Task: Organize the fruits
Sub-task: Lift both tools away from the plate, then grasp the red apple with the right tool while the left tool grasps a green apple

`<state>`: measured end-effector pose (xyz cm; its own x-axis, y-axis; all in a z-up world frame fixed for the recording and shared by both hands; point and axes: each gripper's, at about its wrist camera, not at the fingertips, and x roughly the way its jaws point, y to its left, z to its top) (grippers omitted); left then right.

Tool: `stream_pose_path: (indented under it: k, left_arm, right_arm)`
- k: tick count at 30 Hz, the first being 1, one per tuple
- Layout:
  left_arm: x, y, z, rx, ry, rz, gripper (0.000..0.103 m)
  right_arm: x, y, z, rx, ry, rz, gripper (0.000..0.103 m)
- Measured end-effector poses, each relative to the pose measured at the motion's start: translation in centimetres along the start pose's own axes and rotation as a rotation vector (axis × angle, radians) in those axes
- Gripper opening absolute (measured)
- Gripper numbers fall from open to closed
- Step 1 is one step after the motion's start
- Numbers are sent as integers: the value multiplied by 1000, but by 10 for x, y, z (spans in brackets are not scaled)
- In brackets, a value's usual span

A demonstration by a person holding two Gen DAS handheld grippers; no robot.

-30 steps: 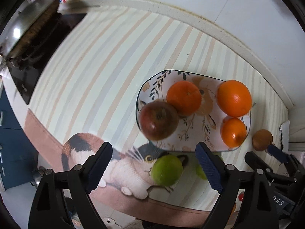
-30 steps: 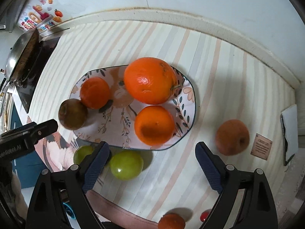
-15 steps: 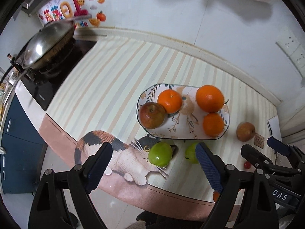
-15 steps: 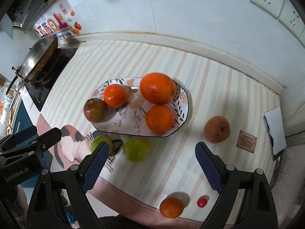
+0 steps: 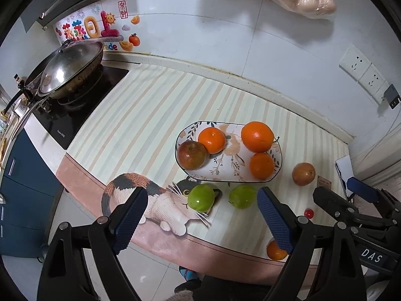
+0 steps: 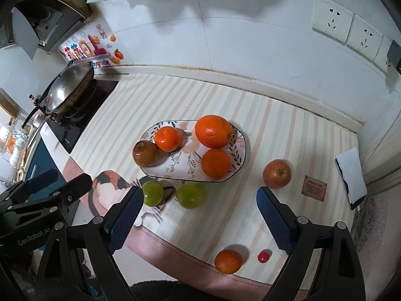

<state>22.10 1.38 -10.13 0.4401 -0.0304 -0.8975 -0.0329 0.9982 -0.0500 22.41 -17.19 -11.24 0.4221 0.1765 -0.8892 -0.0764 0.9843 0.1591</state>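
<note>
The striped counter mat (image 6: 288, 135) covers the worktop, with a cat print (image 5: 150, 198) at its front edge. A wok (image 5: 67, 72) sits on the black cooktop (image 5: 75, 115) at the far left.

The oval floral plate (image 6: 238, 150) lies mid-mat and holds one large orange (image 6: 213, 131), two smaller oranges (image 6: 167, 138) (image 6: 215, 163) and a dark red apple (image 6: 145, 153) at its left end.

Off the plate: two green apples (image 6: 152, 193) (image 6: 190, 195) lie just beside its front rim, a red apple (image 6: 277, 173) lies to its right, and a small orange (image 6: 228, 261) and a cherry tomato (image 6: 263, 255) lie near the mat's front edge.

The left gripper (image 5: 200, 223) and right gripper (image 6: 200, 222) are both held above the front edge, jaws spread wide, holding nothing.
</note>
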Motion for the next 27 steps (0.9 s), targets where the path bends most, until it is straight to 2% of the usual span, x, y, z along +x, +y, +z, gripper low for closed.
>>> stream_pose_path:
  k: [8, 13, 16, 21, 23, 27]
  left_arm:
    - [1, -3, 4, -6, -2, 1, 89]
    - [31, 0, 11, -35, 53, 28, 89]
    - [58, 3, 14, -53, 89, 70, 92]
    - [107, 10, 17, -90, 183, 94, 92]
    - [123, 12, 16, -97, 213, 108, 92]
    - [150, 16, 9, -120, 285, 120, 92]
  right_arm:
    - [-5, -5, 3, 23, -23, 22, 94]
    - [17, -44, 14, 126, 2, 15, 94]
    - [43, -83, 24, 203, 30, -33, 94]
    - [104, -146, 35, 311, 117, -93, 94]
    - [133, -166, 38, 333, 167, -122, 94]
    - [189, -193, 30, 378, 279, -124, 94]
